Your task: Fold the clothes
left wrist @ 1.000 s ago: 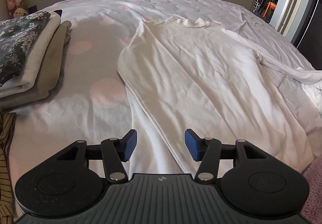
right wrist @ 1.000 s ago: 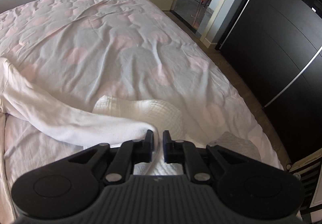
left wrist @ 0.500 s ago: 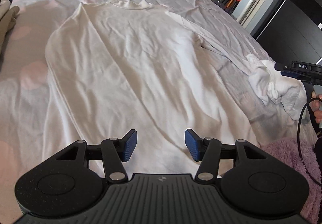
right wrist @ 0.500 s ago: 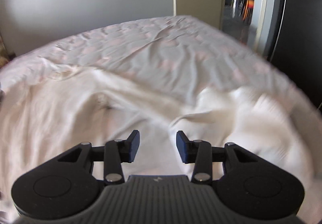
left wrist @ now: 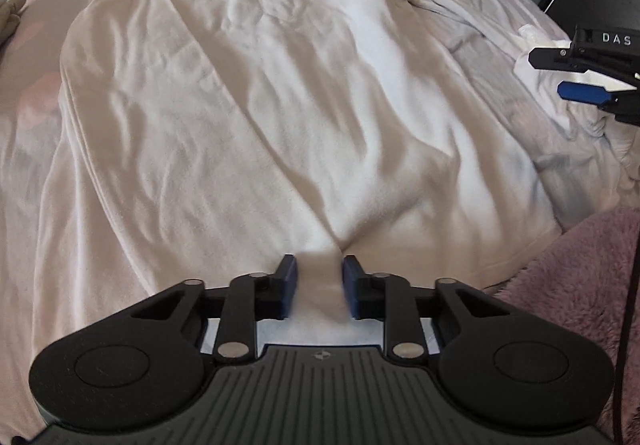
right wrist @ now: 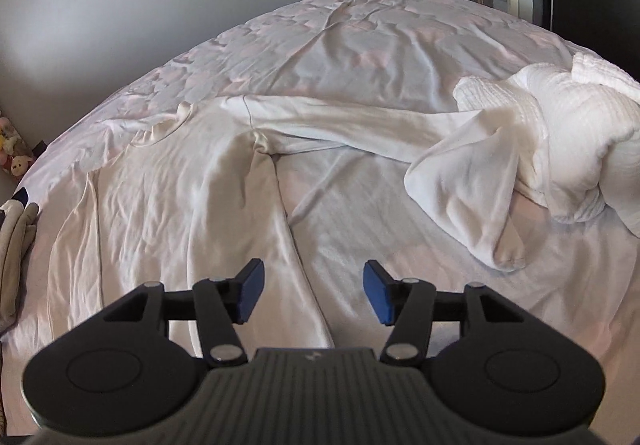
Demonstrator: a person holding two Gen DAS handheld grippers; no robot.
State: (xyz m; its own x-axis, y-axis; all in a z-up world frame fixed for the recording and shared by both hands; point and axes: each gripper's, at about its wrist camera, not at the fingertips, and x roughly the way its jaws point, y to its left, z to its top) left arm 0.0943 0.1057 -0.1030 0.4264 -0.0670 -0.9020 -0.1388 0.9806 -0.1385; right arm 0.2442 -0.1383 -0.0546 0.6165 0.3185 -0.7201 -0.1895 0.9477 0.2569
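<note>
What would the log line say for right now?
left gripper: pinching hem of white shirt | right gripper: open, above shirt's side edge | sleeve: spread out on bed

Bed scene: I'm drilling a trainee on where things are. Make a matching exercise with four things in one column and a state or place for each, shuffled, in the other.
Things:
1. left gripper
2. right gripper
3. shirt
4. towel

States or places:
A. bunched up where the long sleeve ends
B. open, over the shirt's side edge
C. spread flat on the bed, collar at the far end
D. pinching a fold at the hem

Pairs: 1-D, 2-B, 3-C, 4-A
</note>
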